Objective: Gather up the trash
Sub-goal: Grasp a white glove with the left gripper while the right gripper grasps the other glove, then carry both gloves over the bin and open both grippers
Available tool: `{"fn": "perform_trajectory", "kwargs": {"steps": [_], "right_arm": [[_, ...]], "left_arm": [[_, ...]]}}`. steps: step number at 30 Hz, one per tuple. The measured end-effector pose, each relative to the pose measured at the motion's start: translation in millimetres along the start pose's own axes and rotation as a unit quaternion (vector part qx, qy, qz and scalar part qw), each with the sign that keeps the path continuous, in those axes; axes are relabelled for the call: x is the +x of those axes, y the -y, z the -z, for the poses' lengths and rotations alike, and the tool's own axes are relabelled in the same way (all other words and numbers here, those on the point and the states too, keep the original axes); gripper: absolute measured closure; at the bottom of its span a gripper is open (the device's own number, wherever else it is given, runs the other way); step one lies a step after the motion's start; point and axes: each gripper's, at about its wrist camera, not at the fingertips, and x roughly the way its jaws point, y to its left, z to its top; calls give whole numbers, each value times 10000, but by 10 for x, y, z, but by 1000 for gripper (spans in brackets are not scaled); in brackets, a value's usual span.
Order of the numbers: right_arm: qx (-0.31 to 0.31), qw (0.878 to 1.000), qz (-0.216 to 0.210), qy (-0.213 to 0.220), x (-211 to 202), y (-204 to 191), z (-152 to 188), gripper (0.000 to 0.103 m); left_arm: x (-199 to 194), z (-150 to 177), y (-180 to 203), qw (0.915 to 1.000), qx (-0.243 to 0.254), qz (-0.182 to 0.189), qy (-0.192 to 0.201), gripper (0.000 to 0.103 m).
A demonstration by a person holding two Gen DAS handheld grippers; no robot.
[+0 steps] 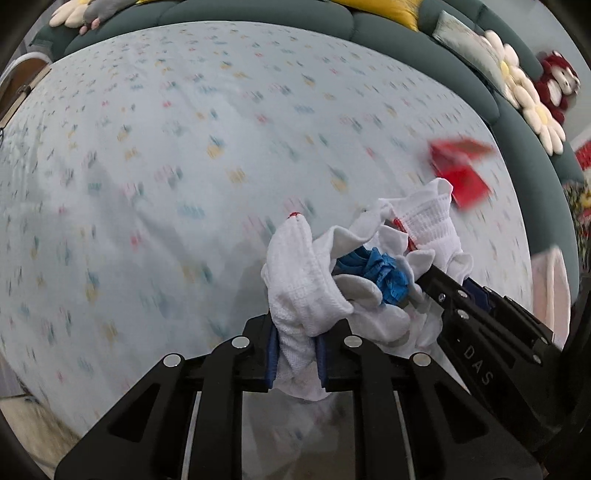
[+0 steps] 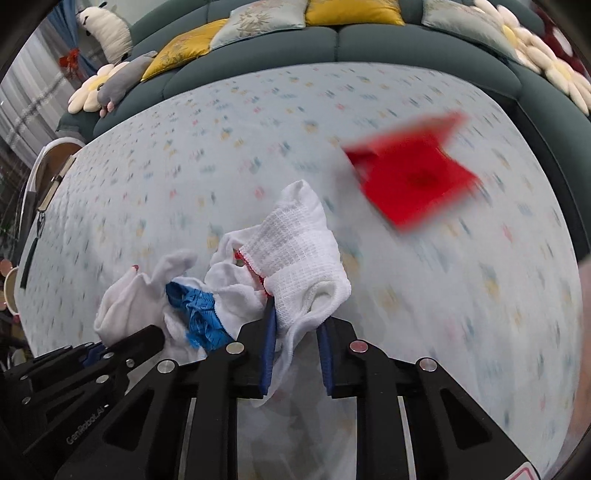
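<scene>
Both grippers hold a bunch of white knitted gloves above the patterned bed sheet point(image 1: 184, 147). My left gripper point(image 1: 295, 350) is shut on one white glove point(image 1: 299, 280). My right gripper point(image 2: 295, 350) is shut on another white glove point(image 2: 299, 258); it also shows at the right of the left wrist view point(image 1: 432, 273). A crumpled blue scrap point(image 1: 384, 273) sits wrapped in the gloves between the two grippers, and shows in the right wrist view point(image 2: 199, 314). A red paper piece point(image 2: 410, 177) lies blurred on the sheet beyond the gloves, at right in the left wrist view point(image 1: 461, 166).
A dark green padded headboard point(image 2: 332, 40) curves around the bed's far side, with yellow and grey cushions point(image 2: 347, 11), flower-shaped pillows point(image 1: 524, 92) and soft toys point(image 2: 107, 29) on it. The bed's left edge point(image 1: 22, 96) borders a wooden piece.
</scene>
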Motion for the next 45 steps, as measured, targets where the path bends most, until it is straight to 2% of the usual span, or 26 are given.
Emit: {"fn": "perform_trajectory", "kwargs": {"steps": [5, 9, 16, 21, 31, 45], "right_arm": [[307, 9994, 118, -80, -295, 384, 416, 84], [476, 9985, 254, 39, -552, 662, 529, 86], [744, 9927, 406, 856, -1279, 1054, 511, 86], [769, 9878, 525, 1251, -1637, 1209, 451, 86], [1057, 9781, 749, 1628, -2094, 1637, 517, 86], [1474, 9653, 1082, 1864, -2398, 2237, 653, 86]], "left_arm": [[-74, 394, 332, 9995, 229, 142, -186, 88], [-246, 510, 591, 9987, 457, 210, -35, 89], [-713, 412, 998, 9954, 723, 404, 472, 90], [-1008, 360, 1298, 9910, 951, 564, 758, 90], [-1318, 347, 1913, 9813, 1397, 802, 1056, 90], [-1275, 436, 2772, 9671, 2094, 1057, 981, 90]]}}
